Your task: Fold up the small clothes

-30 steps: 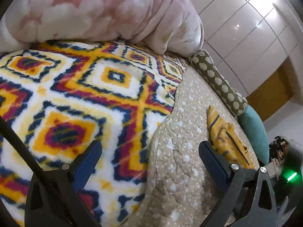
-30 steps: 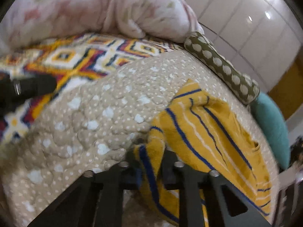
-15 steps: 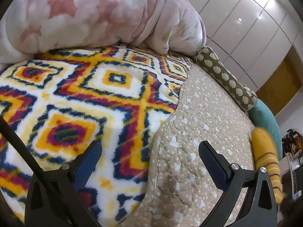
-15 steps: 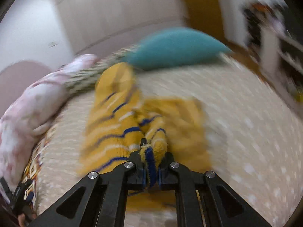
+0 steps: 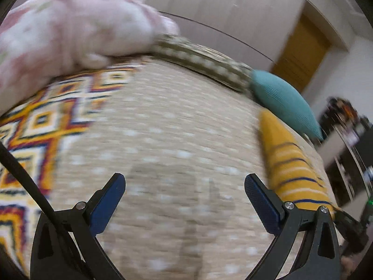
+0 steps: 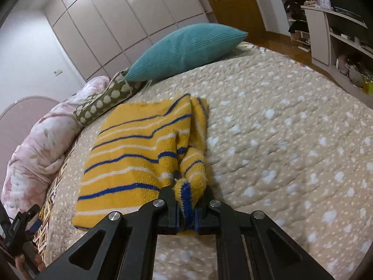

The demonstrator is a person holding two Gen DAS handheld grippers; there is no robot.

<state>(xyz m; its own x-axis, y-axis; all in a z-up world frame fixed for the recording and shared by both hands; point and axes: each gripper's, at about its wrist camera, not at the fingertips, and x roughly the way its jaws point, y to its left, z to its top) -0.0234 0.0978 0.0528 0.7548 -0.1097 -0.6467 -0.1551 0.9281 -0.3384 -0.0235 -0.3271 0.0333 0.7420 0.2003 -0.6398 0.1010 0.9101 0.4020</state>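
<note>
A small yellow knit garment (image 6: 137,144) with blue and white stripes lies mostly flat on the beige dotted bed cover (image 6: 291,140). My right gripper (image 6: 186,207) is shut on a bunched corner of it at its near right edge. In the left wrist view the garment (image 5: 291,163) shows at the right, blurred. My left gripper (image 5: 184,198) is open and empty above the bed cover (image 5: 163,140), left of the garment.
A teal pillow (image 6: 186,46) and a green dotted bolster (image 6: 105,100) lie behind the garment. A pink floral duvet (image 6: 39,140) and a patterned blanket (image 5: 35,128) lie to the left. Shelves (image 6: 338,35) stand at the right.
My right gripper swung round with the garment corner, and the garment now lies spread flatter on the cover. My left gripper has turned right, from the patterned blanket toward the garment.
</note>
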